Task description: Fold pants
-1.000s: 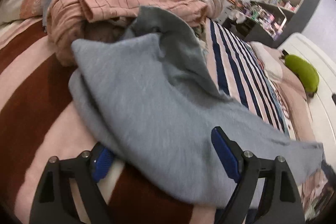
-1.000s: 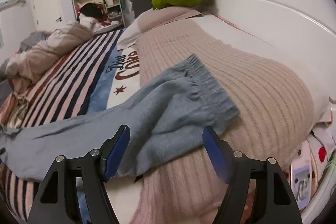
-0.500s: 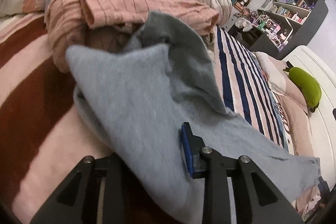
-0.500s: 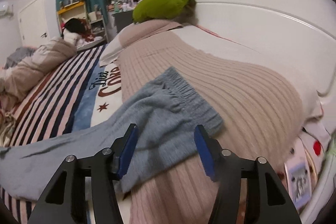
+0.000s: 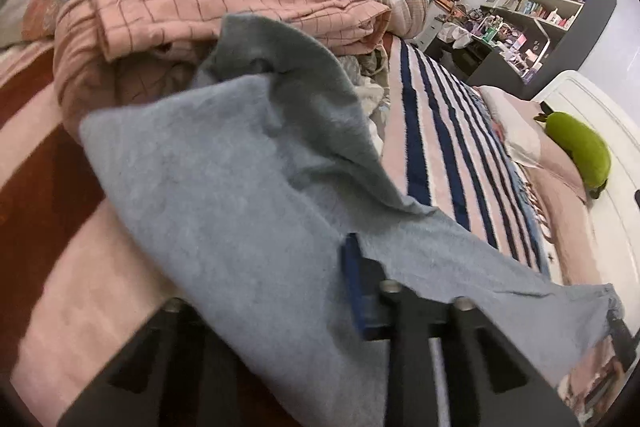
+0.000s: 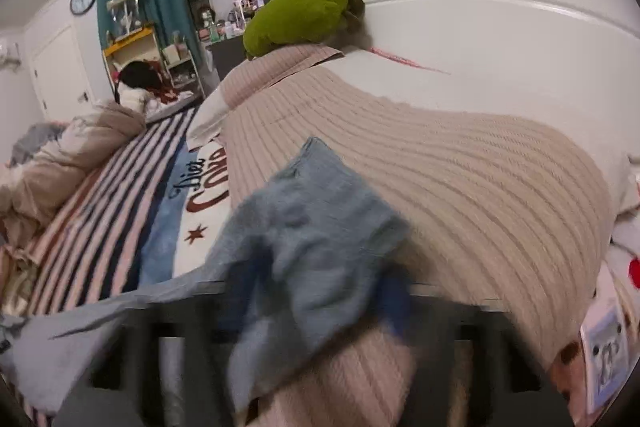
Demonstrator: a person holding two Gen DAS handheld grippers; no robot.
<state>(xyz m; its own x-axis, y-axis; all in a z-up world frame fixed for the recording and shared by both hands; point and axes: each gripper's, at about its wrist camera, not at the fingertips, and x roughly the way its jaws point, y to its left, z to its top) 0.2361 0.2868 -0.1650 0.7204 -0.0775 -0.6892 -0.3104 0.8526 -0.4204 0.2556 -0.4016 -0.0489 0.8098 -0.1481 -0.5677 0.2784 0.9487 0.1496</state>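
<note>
Left wrist view showed the grey pants (image 5: 224,187) spread across the middle of the frame, one end bunched against a pink checked heap (image 5: 208,7) at upper left and the rest trailing toward lower right over the striped blanket (image 5: 436,147). The left gripper (image 5: 280,307) sat at the bottom centre with cloth draped over its left finger and the blue pad of its right finger pressed against the fabric, so the jaws looked closed on a pinch of the pants. Right wrist view was blurred low in the frame, where the right gripper (image 6: 316,291) had the ribbed waistband end of the pants (image 6: 312,219) bundled between its dark fingers, apparently gripped, just at the edge of a ribbed beige cover (image 6: 460,187). A green cushion (image 6: 300,15) lay against the white headboard (image 6: 480,27) at upper centre. As a judgement, the fold had barely begun: both ends seemed held, yet the pants lay long, twisted and unfolded. Straightening them, laying one leg over the other and folding the length still remained.
</note>
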